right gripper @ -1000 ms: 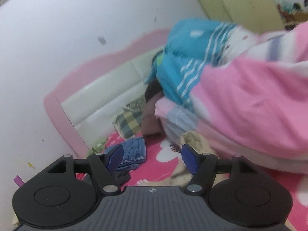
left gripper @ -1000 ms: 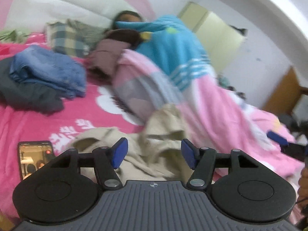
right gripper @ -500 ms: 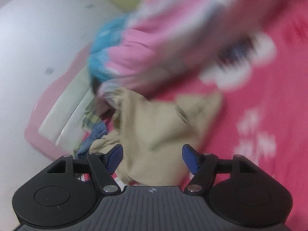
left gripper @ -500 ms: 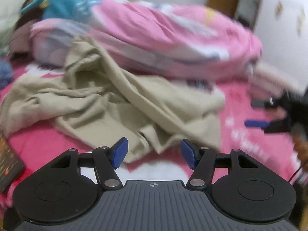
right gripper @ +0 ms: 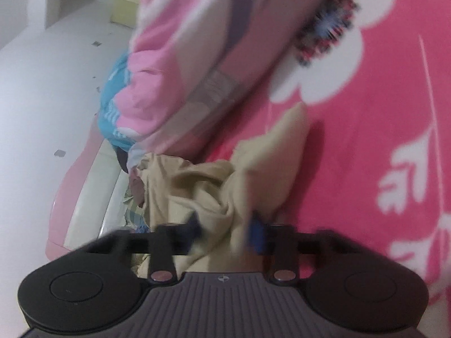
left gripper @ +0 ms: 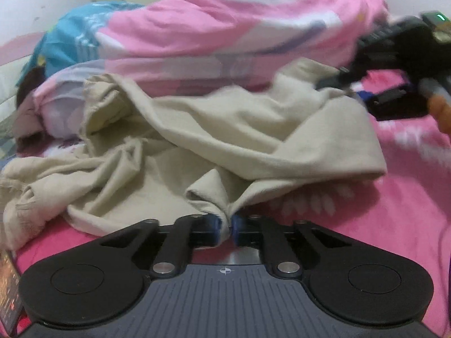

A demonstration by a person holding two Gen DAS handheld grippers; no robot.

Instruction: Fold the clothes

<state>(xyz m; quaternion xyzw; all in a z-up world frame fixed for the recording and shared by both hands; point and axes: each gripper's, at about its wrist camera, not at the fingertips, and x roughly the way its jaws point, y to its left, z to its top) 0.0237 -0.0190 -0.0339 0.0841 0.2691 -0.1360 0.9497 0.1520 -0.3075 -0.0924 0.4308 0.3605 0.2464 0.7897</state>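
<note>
Left wrist view: my left gripper (left gripper: 224,225), which stood wide open over the bed half a second ago, is now pinched together on a bunched edge of the beige garment (left gripper: 225,138); cloth fills the narrow gap between the blue pads. The garment lies crumpled on the pink floral bed sheet (left gripper: 394,197), its far side pressed against a pink quilt (left gripper: 225,28) heaped behind it. The right-hand tool (left gripper: 394,64) shows at the garment's far corner, blurred. A phone (left gripper: 8,290) lies at the lower left edge. Right wrist view: my right gripper (right gripper: 225,226) was likewise open and is now closing around a fold of the same garment (right gripper: 197,186); motion blur prevents me confirming a full clamp, and a gap remains between the fingers. Judgement: both ends are being taken up, which suits lifting and spreading the piece. The quilt crowds the working space, and the garment is tangled, so I cannot identify sleeves or hems.
</note>
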